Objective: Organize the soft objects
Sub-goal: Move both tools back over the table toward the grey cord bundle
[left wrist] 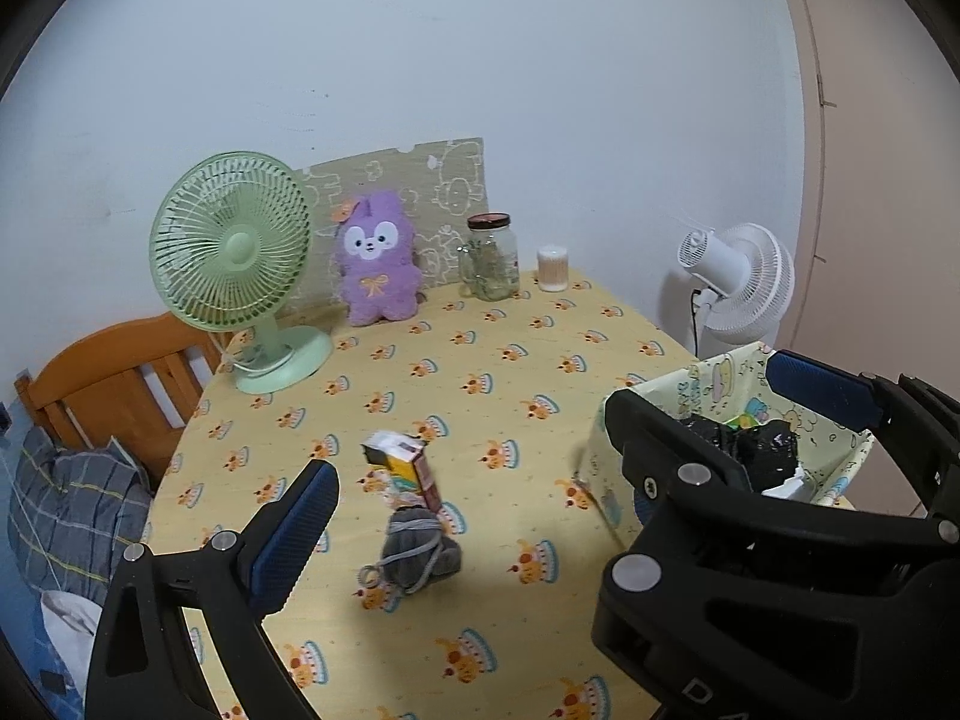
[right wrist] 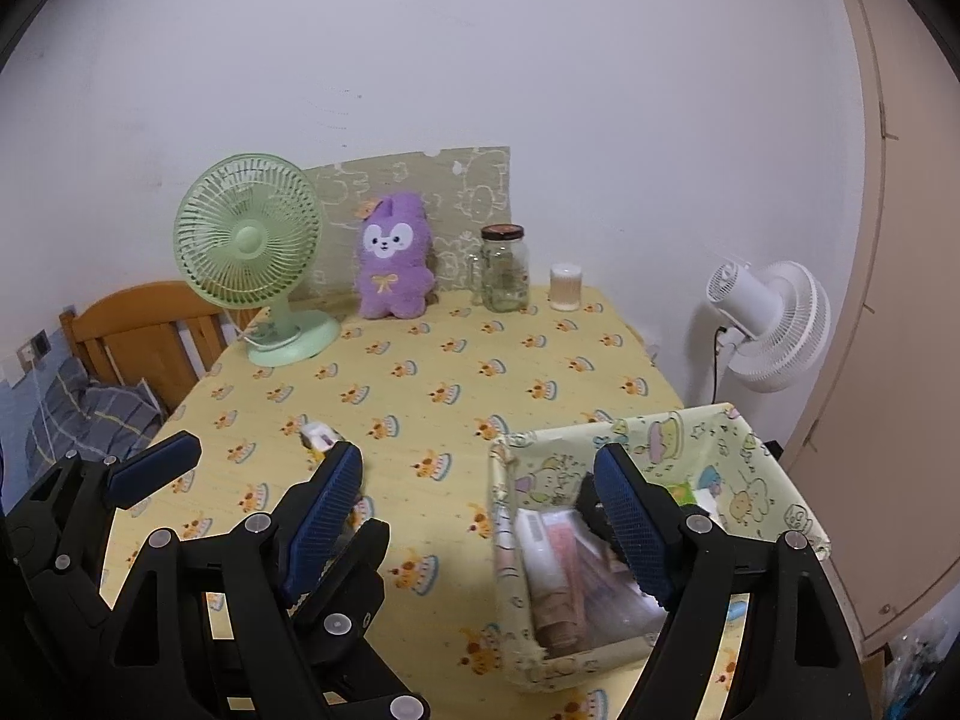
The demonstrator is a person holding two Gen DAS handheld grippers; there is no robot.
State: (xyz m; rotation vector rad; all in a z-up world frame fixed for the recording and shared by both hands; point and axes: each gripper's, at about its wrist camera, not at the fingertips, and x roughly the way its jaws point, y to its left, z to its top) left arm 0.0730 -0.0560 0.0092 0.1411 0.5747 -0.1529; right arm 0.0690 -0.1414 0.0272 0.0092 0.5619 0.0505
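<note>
Two grippers: both mine, jaws apart and holding nothing
Left gripper (left wrist: 474,480): hovers above the yellow tablecloth (left wrist: 510,372), angled down toward the loose items
Right gripper (right wrist: 480,516): jaws wide, one finger over the fabric bin (right wrist: 774,474), the other over the cloth
Grey sock bundle (left wrist: 417,549): lies on the cloth between my left fingers, not yet put away
Small carton (left wrist: 405,465): tilted, touching the sock bundle's far side
Bin contents: dark bundles and packets already inside, at the table's right
Purple plush (left wrist: 378,261): upright at the back, between green fan (left wrist: 234,252) and glass jar (left wrist: 491,258)
Progress: partly done, I judge; the sock bundle, and perhaps the plush, remain
</note>
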